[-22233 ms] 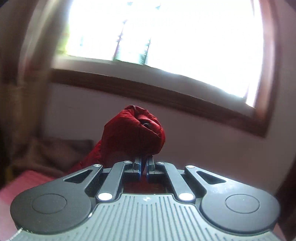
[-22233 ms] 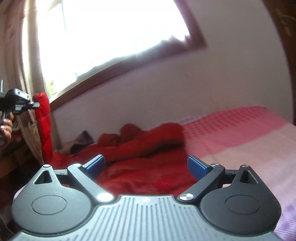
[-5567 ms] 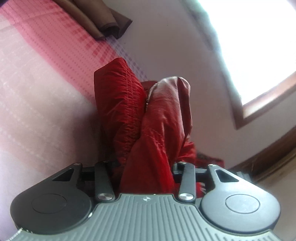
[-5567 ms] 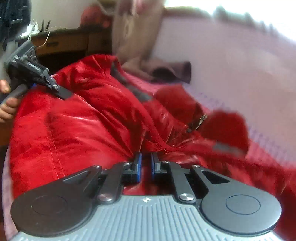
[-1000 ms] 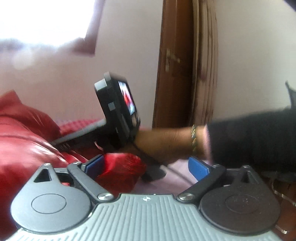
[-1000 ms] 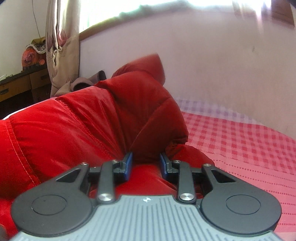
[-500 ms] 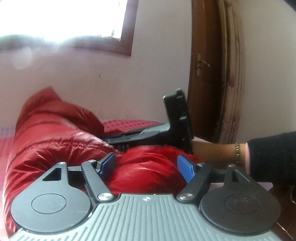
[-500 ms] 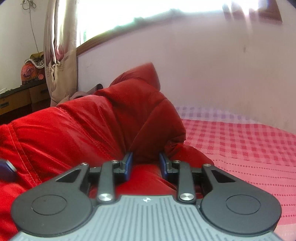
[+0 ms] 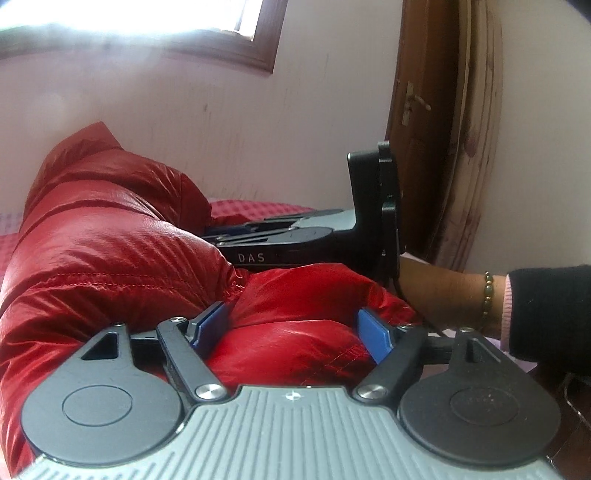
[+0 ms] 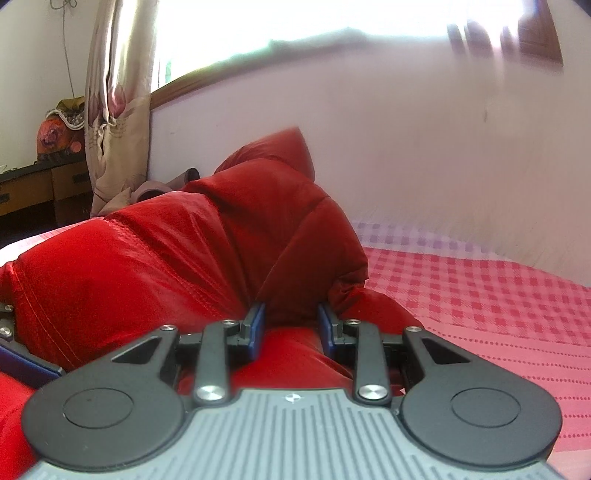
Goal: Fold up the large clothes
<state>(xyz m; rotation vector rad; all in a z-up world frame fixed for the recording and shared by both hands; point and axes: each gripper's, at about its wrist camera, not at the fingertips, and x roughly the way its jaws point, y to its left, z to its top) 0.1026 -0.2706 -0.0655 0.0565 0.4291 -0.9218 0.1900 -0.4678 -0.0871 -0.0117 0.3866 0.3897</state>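
A puffy red quilted jacket (image 9: 110, 258) lies bunched on the bed and fills the left of both views (image 10: 166, 258). My left gripper (image 9: 291, 325) is open, its blue pads on either side of a fold of the jacket, not clamped. My right gripper (image 10: 290, 321) is shut on a thick fold of the jacket, pads pressed into the fabric. In the left wrist view the right gripper's black body (image 9: 332, 243) reaches in from the right, held by a hand with a beaded bracelet (image 9: 487, 299).
The bed has a pink and red checked sheet (image 10: 480, 295). A white wall and a bright window (image 10: 332, 22) stand behind. A wooden door (image 9: 443, 129) is at the right, a curtain (image 10: 114, 110) and a wooden dresser (image 10: 37, 188) at the left.
My left gripper has moved in onto the jacket and narrowed from wide open around a fold. My right gripper stays shut on its fold, almost still.
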